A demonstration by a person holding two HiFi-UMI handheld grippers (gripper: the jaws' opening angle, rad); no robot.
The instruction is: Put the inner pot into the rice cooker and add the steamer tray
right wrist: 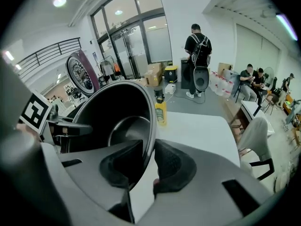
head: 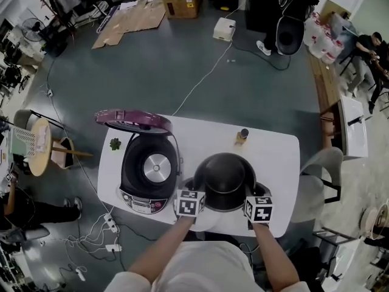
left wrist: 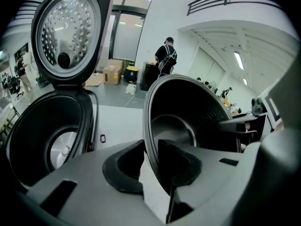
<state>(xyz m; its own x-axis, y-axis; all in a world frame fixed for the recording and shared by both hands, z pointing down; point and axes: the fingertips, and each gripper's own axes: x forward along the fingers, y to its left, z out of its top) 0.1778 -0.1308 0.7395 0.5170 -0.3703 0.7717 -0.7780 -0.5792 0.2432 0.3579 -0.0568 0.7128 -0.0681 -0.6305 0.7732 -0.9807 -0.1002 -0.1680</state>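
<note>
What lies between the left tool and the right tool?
The inner pot, its rim clamped by the left tool and the right tool; the head view shows it.

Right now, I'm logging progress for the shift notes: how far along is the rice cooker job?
Done: the rice cooker stands on the table with its lid open and its cavity empty. In hand: the left gripper and the right gripper each clamp the inner pot by its rim, beside the cooker. Left: setting the pot in, then the steamer tray, which I cannot pick out.
</note>
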